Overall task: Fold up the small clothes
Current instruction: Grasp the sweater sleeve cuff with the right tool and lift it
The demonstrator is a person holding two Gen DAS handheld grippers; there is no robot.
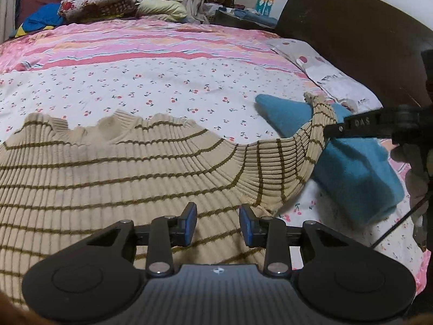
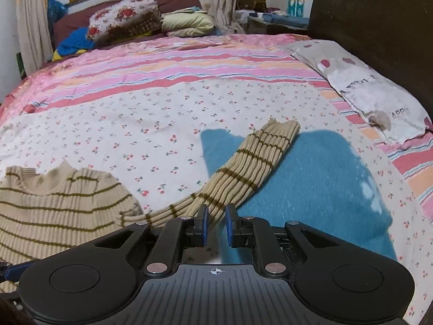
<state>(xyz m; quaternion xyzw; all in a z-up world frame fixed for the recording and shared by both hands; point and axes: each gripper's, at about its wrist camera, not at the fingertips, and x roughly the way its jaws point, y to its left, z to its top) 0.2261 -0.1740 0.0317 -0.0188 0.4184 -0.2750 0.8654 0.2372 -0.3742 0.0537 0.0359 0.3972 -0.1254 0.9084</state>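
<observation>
Striped sweater [image 1: 113, 168]: beige ribbed knit with thin olive-brown stripes, lying spread flat on the bed [image 1: 151, 81], collar toward the far side. One sleeve [image 2: 243, 168] stretches off to the right and lies across a blue cloth [image 2: 319, 178], cuff end resting on the blue fabric. The blue cloth sits on the cherry-print sheet, near a grey pillow [image 2: 373, 100] against the dark headboard [image 2: 379, 21].

Left gripper [image 1: 217, 223]: above the sweater body, fingers [image 1: 189, 223] parted to a moderate gap. Nothing between them; striped knit shows through the gap.

Right gripper [image 2: 216, 223]: at the near end of the sleeve where it meets the blue cloth. Fingers [image 2: 203, 224] narrow, a small gap left between the blue pads. No fabric pinched in the gap as far as the right wrist view shows. In the left wrist view this gripper shows from the side, against the sleeve; whether it touches the knit I cannot tell.

Far side of bed: pink striped quilt, floral folded bedding [image 2: 121, 16], pale yellow-green pillow [image 2: 186, 23].
</observation>
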